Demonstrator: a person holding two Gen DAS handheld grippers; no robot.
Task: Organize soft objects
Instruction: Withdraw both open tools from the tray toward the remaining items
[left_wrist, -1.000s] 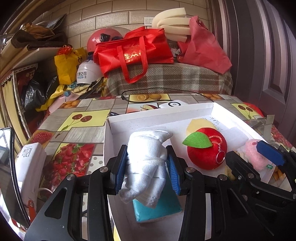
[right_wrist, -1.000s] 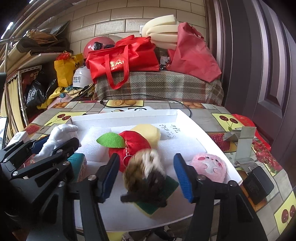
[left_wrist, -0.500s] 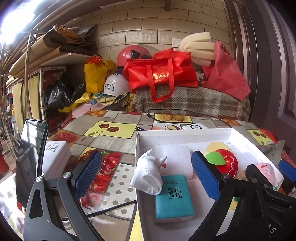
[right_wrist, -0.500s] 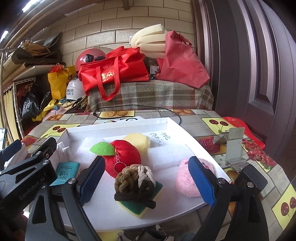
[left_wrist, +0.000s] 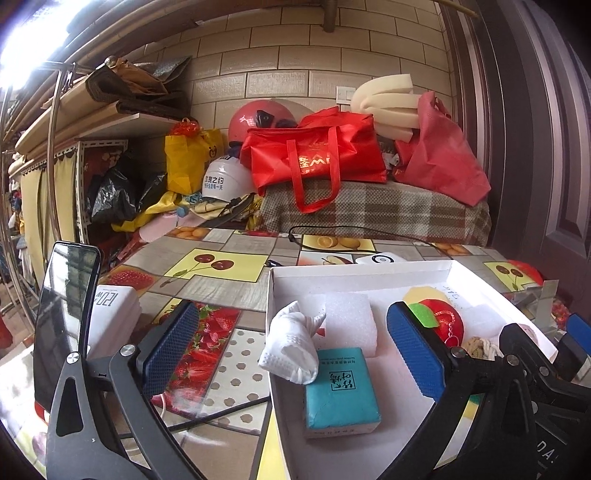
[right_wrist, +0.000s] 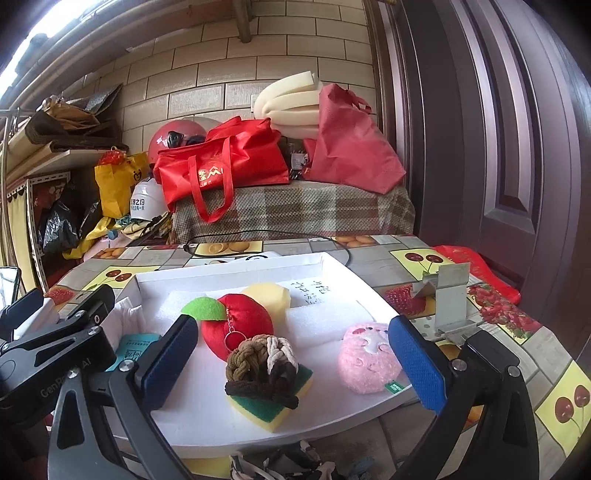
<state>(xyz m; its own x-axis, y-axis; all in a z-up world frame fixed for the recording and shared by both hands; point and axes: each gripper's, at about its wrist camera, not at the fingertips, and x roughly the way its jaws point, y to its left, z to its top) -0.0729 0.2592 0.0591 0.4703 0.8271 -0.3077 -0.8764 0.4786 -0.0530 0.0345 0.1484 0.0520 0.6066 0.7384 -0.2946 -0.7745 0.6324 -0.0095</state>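
Soft objects sit in the white tray (right_wrist: 332, 266); both tongs (left_wrist: 291, 354) (right_wrist: 291, 365) gape empty. Next pick, probably: rope knot (right_wrist: 262, 358) at 12 o'clock.

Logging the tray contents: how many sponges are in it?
2. A yellow sponge behind the red plush apple; a green-and-yellow one under the rope knot. Others may be hidden.

Rope knot (right_wrist: 261, 357) on sponge (right_wrist: 271, 400) in tray (right_wrist: 207, 417); apple (right_wrist: 236, 325) behind.
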